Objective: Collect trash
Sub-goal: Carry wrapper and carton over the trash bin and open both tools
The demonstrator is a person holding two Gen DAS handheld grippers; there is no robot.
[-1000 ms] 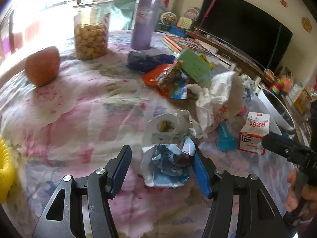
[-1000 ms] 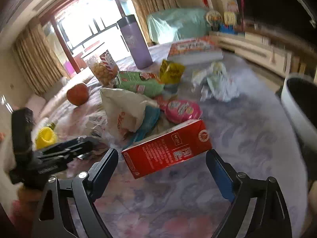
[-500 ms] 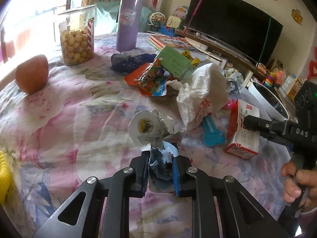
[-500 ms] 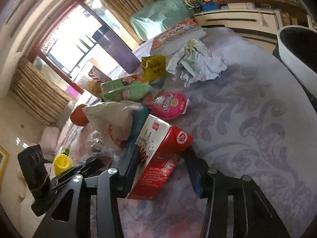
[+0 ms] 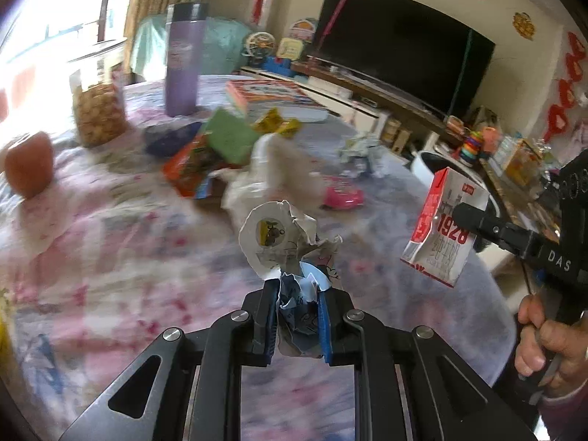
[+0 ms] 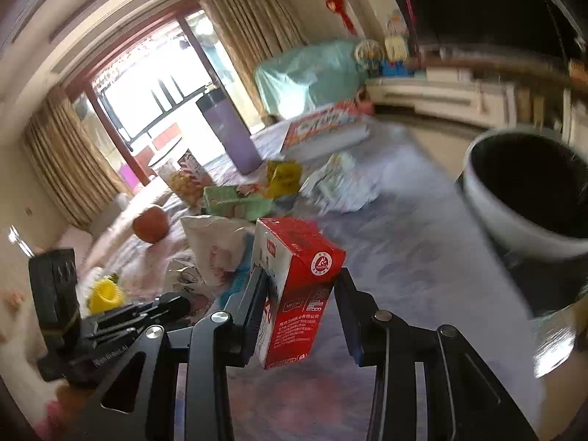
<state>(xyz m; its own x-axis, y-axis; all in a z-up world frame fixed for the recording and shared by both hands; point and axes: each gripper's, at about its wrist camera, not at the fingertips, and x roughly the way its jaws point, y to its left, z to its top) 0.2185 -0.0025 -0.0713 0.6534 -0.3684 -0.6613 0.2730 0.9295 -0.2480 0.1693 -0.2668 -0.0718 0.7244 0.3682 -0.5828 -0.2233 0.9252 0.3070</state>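
left gripper (image 5: 297, 303) jaws clenched on crumpled wrapper (image 5: 284, 242), right gripper (image 6: 299, 303) jaws closing on red carton (image 6: 294, 279), both lifted off desk (image 5: 110, 242); carry level to bin (image 6: 529, 198), release above its opening

1. The desk (image 5: 110, 257) is covered by a flowered cloth.
2. On it are seen an apple (image 5: 28, 169), a snack jar (image 5: 97, 110) and a purple flask (image 5: 182, 58).
3. Wrappers (image 5: 191, 163), a white bag (image 5: 279, 172) and books (image 5: 268, 92) lie further back.
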